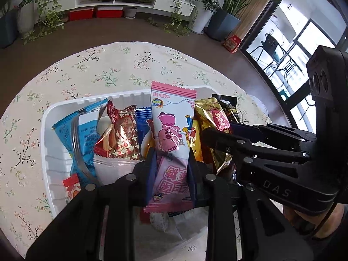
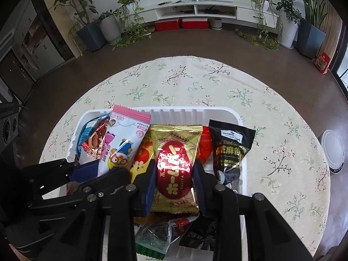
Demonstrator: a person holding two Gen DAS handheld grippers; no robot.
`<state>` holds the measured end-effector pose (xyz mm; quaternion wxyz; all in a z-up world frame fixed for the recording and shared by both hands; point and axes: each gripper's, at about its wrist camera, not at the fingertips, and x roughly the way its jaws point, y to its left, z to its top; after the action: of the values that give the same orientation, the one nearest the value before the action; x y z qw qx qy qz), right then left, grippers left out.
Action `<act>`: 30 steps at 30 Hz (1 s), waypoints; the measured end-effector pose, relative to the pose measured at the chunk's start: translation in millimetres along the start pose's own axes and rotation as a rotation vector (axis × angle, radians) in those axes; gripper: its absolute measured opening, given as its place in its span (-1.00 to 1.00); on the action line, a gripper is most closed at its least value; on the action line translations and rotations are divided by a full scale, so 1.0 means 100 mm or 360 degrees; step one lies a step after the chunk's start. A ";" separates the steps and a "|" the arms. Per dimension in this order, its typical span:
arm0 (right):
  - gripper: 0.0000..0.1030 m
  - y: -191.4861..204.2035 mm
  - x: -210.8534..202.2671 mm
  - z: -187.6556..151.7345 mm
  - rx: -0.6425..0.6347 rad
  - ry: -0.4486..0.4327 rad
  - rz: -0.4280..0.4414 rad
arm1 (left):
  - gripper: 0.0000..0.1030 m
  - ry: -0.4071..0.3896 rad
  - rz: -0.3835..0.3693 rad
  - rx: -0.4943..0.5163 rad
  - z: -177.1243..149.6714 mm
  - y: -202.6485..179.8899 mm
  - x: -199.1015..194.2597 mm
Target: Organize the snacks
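Note:
A white plastic tray (image 1: pixel 49 117) (image 2: pixel 219 111) on the floral tablecloth holds several wrapped snacks standing side by side. My left gripper (image 1: pixel 170 163) is shut on a pink and white cartoon snack packet (image 1: pixel 171 128), upright in the tray; the packet also shows in the right wrist view (image 2: pixel 121 139). My right gripper (image 2: pixel 174 174) is shut on a gold packet with a red oval label (image 2: pixel 175 158), just right of the pink one; it also shows in the left wrist view (image 1: pixel 212 117). A black sesame packet (image 2: pixel 230 145) stands at the tray's right end. A blue packet (image 1: pixel 76 134) and a red-gold packet (image 1: pixel 118 134) stand at the left.
The round table (image 2: pixel 195 82) has a floral cloth. A white round lidded container (image 2: pixel 332 150) sits near the table's right edge. Loose packets lie at the tray's near side (image 2: pixel 156 235). Potted plants and a white TV bench (image 2: pixel 195 10) stand beyond on the brown floor.

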<state>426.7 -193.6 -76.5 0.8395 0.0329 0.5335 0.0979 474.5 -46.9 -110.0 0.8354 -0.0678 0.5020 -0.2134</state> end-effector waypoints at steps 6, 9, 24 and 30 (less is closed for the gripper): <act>-0.30 0.00 0.00 0.00 0.0006 -0.0005 -0.0005 | -0.49 -0.0019 0.0031 0.0003 -0.02 -0.02 -0.01; -0.29 -0.01 -0.01 -0.01 0.0002 -0.0003 -0.0014 | -0.45 -0.0025 0.0059 0.0002 -0.04 -0.02 -0.02; -0.09 -0.10 -0.17 -0.05 0.0045 -0.0069 -0.0047 | 0.73 -0.0127 0.0144 -0.0031 -0.15 -0.03 -0.28; 0.05 -0.06 -0.26 -0.10 0.0064 -0.0113 -0.0041 | 0.95 -0.0195 0.0214 0.0022 -0.22 -0.13 -0.50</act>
<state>407.9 -205.5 -58.2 0.8582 0.0463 0.5056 0.0751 431.7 -34.9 -76.2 0.8774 -0.0409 0.4519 -0.1557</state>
